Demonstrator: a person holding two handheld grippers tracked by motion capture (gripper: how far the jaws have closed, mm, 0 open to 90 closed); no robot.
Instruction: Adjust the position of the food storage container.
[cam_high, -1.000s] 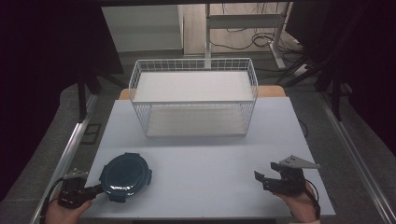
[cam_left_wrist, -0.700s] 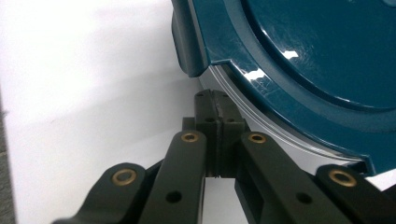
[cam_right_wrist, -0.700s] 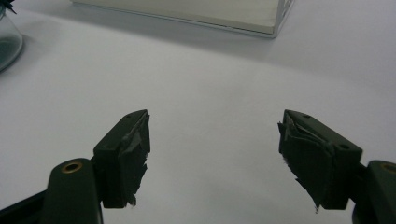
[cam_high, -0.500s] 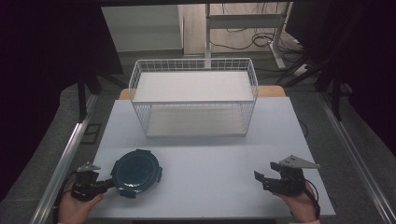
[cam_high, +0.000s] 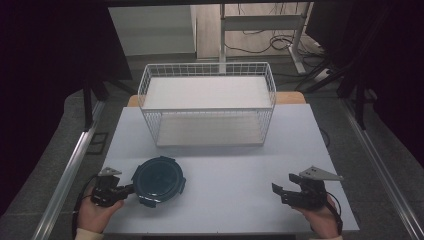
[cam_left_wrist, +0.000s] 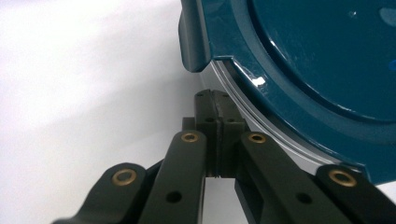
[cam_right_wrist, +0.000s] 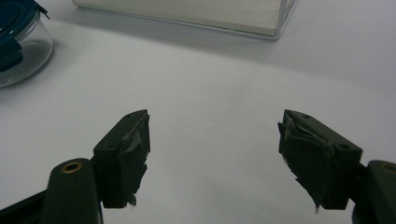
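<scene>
A person's left hand (cam_high: 95, 210) reaches in low from the near edge of a pale table (cam_high: 230, 165), the left gripper (cam_high: 125, 190) aimed level with its jaws pressed together against the rim of a round glass container with a dark teal lid (cam_high: 158, 180), which sits on the table's near left. At near right, the right hand (cam_high: 320, 217) holds the right gripper (cam_high: 278, 190) low, jaws spread over bare tabletop. No lettering is readable. A white wire basket (cam_high: 207, 107) stands at the table's far side; cables trail across the dim floor behind.
</scene>
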